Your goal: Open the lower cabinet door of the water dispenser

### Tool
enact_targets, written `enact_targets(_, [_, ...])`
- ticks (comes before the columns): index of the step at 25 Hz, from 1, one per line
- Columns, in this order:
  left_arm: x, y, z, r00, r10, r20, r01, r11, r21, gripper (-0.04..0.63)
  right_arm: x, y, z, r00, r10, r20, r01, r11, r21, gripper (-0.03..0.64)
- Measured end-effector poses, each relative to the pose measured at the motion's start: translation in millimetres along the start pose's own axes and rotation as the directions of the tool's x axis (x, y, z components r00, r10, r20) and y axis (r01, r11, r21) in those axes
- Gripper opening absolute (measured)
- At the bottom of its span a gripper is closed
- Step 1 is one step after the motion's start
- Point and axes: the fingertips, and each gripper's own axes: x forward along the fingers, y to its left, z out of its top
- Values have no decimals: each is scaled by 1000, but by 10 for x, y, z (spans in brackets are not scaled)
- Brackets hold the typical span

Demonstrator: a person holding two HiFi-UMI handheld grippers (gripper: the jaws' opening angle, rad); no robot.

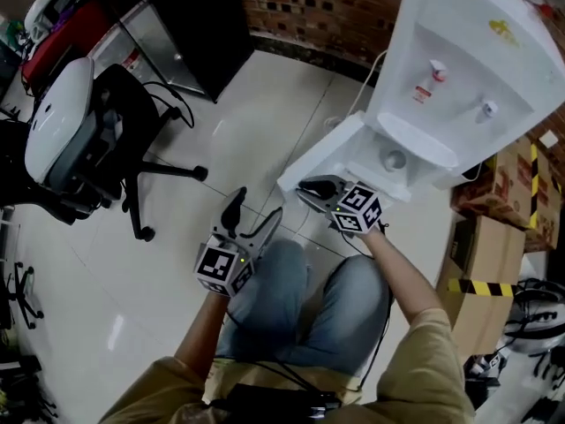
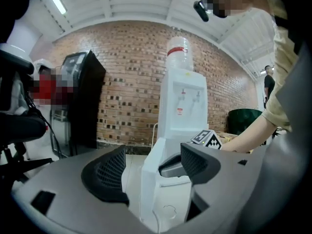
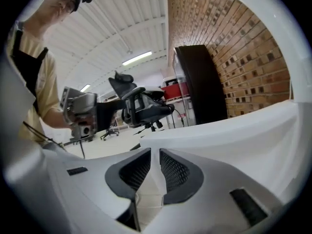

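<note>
The right tool point(image 3: 155, 156), clamped on the lower cabinet door point(image 1: 328, 153), should follow its hinge arc; the left tool point(image 2: 153, 152) gapes empty.

"How many dispensers are there?"

"One dispenser point(image 1: 468, 25). It has one bottle point(image 2: 179, 52) on top, one door point(image 1: 331, 157) and two taps, a red tap point(image 1: 435, 69) and a pale tap point(image 1: 487, 109)."

"And claws?"

"Two, the left claw point(image 1: 252, 212) and the right claw point(image 1: 313, 188)."

"Anything else?"

"One chair point(image 1: 79, 140), one black cabinet point(image 1: 190, 16), and two boxes point(image 1: 487, 307) that I can count. There's clutter at the edges I can't number."
</note>
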Motion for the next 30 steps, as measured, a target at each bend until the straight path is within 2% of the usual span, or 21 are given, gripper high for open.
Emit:
enact_targets(4, [-167, 134, 259, 999, 39, 4, -39, 999, -7, 334, 521, -319, 244, 986, -147, 75, 141, 987, 81, 88])
enact_targets(9, [-275, 271, 254, 997, 79, 4, -79, 997, -11, 334, 878, -740, 438, 932, -322, 163, 285, 934, 218, 100])
enact_targets(13, [-346, 191, 179, 996, 83, -34, -84, 996, -31, 334, 891, -741, 356, 922, -354, 154, 323, 926, 194, 106])
enact_targets(16, [-245, 199, 394, 996, 90, -22, -91, 995, -34, 334, 822, -783, 514, 920, -352, 172, 302, 917, 262, 117])
enact_targets(18, [-187, 80, 613, 999, 50, -4, -50, 997, -60, 334, 616, -680, 565, 923, -351, 159, 292, 906, 306, 117])
enact_targets(20, [-122, -131, 833, 1000, -18, -21, 16, 997, -81, 333, 259, -500, 546, 917, -381, 123, 329, 892, 310, 117])
enact_targets(22, [-70, -371, 1163, 996, -80, -41, 76, 992, -98, 333, -192, -280, 542, 896, -435, 90, 381, 857, 345, 117])
enact_targets(24, [-71, -658, 1601, 988, -145, -51, 137, 982, -129, 334, -739, -21, 602, 864, -500, 60, 434, 799, 415, 117])
enact_targets(27, [-172, -1047, 2207, 975, -213, -71, 197, 963, -181, 334, -1710, 398, 832, 789, -615, 0, 535, 686, 493, 117])
enact_targets(30, [-358, -1342, 2712, 961, -246, -123, 229, 964, -137, 334, -2632, 922, 1281, 711, -702, -33, 611, 595, 522, 117])
